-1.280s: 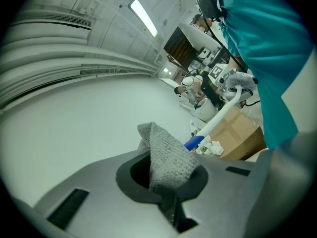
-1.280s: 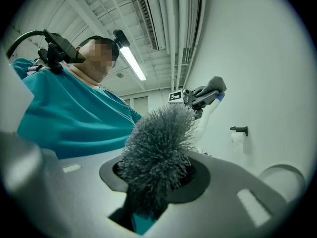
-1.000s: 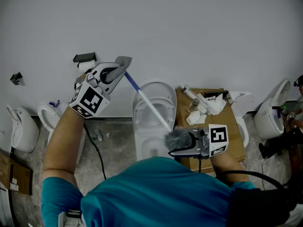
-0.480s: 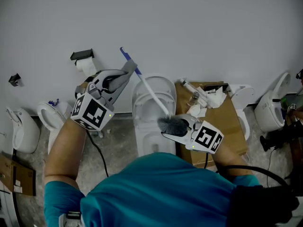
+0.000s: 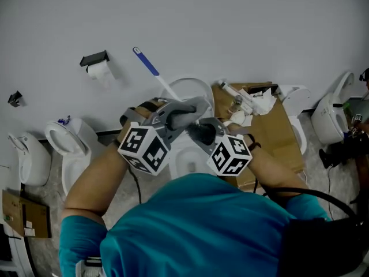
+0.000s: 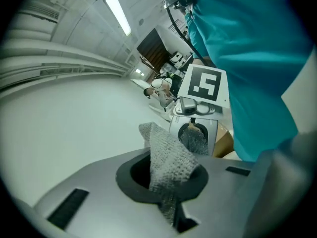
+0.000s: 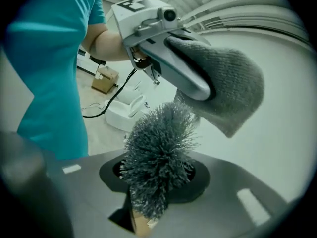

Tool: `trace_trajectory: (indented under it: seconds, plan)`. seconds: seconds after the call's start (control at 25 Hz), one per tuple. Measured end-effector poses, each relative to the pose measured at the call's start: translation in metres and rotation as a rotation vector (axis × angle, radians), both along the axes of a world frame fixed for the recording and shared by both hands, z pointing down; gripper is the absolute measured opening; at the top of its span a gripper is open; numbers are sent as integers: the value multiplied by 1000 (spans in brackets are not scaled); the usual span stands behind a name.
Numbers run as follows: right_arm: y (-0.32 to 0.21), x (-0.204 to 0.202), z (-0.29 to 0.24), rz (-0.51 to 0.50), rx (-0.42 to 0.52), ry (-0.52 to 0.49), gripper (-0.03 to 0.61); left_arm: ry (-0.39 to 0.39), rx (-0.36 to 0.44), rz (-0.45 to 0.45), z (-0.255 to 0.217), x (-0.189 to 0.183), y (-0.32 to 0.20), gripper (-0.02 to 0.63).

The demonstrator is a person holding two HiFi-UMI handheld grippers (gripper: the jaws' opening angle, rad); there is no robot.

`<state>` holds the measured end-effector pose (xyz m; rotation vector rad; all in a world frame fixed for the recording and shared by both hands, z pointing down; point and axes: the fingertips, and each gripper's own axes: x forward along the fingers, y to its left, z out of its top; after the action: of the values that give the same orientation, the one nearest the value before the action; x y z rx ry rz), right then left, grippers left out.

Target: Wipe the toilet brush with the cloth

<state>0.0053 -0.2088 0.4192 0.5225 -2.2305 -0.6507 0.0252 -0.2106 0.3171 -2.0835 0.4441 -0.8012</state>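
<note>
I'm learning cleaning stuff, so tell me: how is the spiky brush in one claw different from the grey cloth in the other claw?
The toilet brush is spiky with thin bristles; the cloth is knitted and floppy. The brush has a long blue-and-white handle; the cloth has none. The brush sits in the right claw, the cloth in the left claw. Both are grey and gripped.

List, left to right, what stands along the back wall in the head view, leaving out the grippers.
far-left toilet → toilet roll → blue end of the toilet brush → middle toilet → cardboard box → far-right toilet
</note>
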Motion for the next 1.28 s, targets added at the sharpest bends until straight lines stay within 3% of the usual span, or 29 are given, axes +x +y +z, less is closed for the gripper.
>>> trace_trajectory:
  seconds: [0.24, 0.48, 1.28]
  plan:
    - [-3, -3, 5, 4, 97, 84, 138, -93, -159, 43, 28, 22, 9, 12]
    - [-2, -6, -1, 1, 196, 101, 133, -159, -206, 7, 36, 17, -1, 12]
    - [-1, -3, 1, 8, 217, 72, 130, -184, -119, -91, 20, -9, -24, 12]
